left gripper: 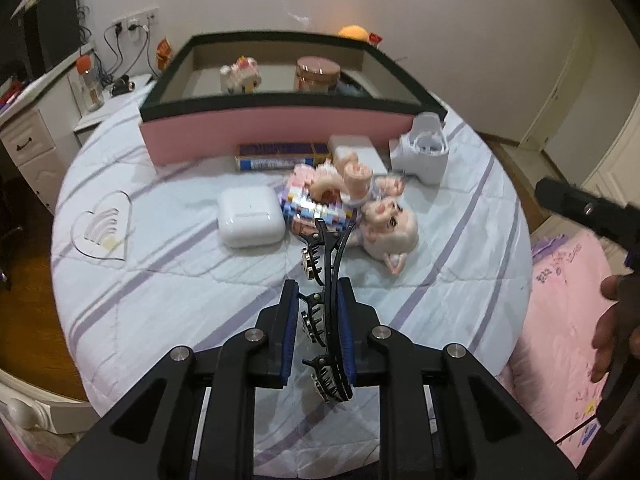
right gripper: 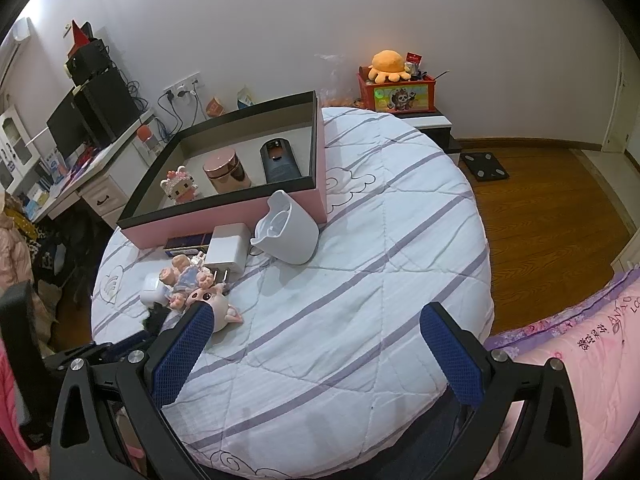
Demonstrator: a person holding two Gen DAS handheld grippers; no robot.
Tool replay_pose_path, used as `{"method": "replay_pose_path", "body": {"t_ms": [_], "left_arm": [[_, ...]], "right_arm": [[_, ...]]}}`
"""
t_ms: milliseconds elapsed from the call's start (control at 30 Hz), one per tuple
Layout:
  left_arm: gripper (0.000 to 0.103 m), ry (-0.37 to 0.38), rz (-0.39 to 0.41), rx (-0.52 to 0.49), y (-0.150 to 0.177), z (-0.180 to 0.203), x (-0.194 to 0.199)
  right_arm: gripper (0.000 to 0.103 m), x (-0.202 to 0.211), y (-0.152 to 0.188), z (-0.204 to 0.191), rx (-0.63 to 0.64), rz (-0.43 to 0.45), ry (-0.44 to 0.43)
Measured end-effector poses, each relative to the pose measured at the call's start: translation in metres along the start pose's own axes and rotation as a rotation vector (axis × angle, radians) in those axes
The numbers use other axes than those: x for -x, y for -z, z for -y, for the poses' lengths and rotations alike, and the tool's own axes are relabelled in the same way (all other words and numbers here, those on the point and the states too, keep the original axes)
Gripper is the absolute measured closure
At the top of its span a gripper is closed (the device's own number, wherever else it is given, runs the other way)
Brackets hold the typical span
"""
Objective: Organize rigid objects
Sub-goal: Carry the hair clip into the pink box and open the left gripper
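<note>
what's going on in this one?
A person is tidying small items off a round bed with a striped white quilt into a pink box with a black rim. The left claw is shut on a black toothed hair clip, held above the quilt in front of the box. The right claw is open and holds nothing. A block-built cat figure, a rose-gold lidded jar and a dark device are already in the box; a doll and a white earbud case still lie outside.

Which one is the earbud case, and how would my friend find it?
Start at the big pink box on the round bed. In front of it lies a heap of toys; the earbud case sits at its left edge, beside the block toy. It is the only smooth, glossy white, rounded box.
</note>
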State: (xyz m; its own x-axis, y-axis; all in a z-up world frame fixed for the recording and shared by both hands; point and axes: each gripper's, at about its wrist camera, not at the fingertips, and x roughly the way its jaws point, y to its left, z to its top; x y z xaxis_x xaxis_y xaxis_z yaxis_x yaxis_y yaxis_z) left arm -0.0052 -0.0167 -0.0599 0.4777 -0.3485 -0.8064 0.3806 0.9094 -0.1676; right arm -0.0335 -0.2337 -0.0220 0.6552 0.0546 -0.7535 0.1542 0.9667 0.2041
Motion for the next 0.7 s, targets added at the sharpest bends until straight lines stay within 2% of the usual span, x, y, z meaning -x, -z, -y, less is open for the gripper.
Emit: {"method": "replay_pose_path", "body": {"t_ms": [267, 500, 700], "left_arm": [[0.085, -0.036, 0.089, 0.023, -0.021, -0.006, 0.026], [0.085, -0.081, 0.178, 0.04, -0.074, -0.023, 0.037], [0.085, -0.134, 0.191, 0.058, -0.13, -0.052, 0.012]], "right_arm": [[0.0, -0.004, -0.008, -0.01, 0.022, 0.001, -0.013], [0.0, -0.015, -0.035, -0.025, 0.062, 0.017, -0.03], [0.0, -0.035, -0.069, -0.037, 0.079, 0.033, -0.045]]}}
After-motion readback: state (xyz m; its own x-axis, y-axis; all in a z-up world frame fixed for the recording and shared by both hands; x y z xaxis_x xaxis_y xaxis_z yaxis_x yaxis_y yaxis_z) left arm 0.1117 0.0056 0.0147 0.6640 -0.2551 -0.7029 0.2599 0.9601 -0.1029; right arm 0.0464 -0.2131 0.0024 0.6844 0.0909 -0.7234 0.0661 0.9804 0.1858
